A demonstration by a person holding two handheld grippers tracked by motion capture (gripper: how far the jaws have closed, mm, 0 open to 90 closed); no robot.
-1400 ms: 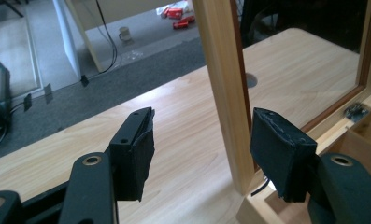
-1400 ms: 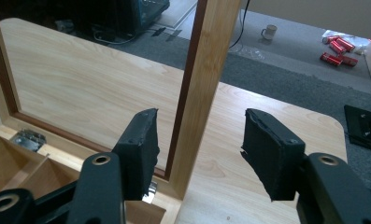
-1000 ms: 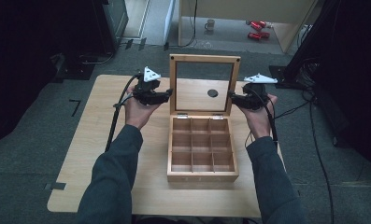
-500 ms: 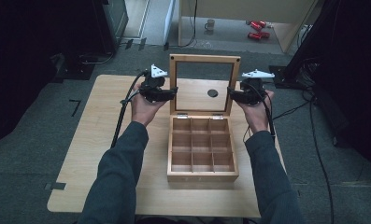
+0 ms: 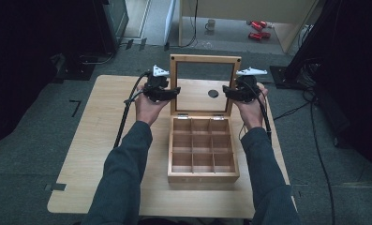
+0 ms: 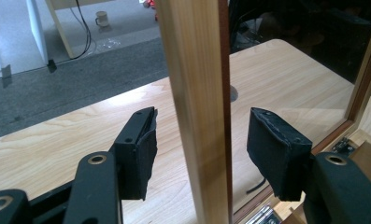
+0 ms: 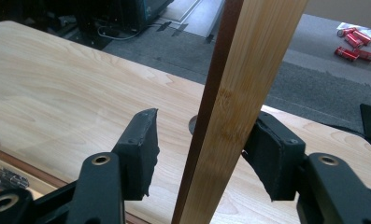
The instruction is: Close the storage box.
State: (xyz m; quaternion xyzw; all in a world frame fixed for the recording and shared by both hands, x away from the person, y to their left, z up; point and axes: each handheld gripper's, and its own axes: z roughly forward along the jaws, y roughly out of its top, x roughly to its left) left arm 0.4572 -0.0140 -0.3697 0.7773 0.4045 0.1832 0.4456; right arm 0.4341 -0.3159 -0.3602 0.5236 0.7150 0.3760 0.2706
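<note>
A wooden compartment box (image 5: 203, 177) stands open mid-table, its glass-paned lid (image 5: 205, 60) upright. My left gripper (image 5: 172, 92) straddles the lid's left side rail (image 6: 199, 93). Its jaws have just been closing, with a gap left on both sides of the rail. My right gripper (image 5: 229, 91) straddles the right side rail (image 7: 239, 84). Those jaws have also just been closing: one pad (image 7: 267, 154) sits at the wood, the other pad (image 7: 143, 149) stands clear of it. In the gripper views, the left gripper (image 6: 204, 116) and right gripper (image 7: 206, 119) each frame a rail.
The light wooden table (image 5: 104, 140) has a small round dark hole (image 5: 213, 93) behind the lid. Cables trail from both grippers along the forearms. On the floor beyond lie a mug (image 5: 211, 23) and red objects (image 5: 257, 29).
Both hands moved inward toward the lid, so each gripper now sits over a side rail instead of beside it. The box and lid have not moved.
</note>
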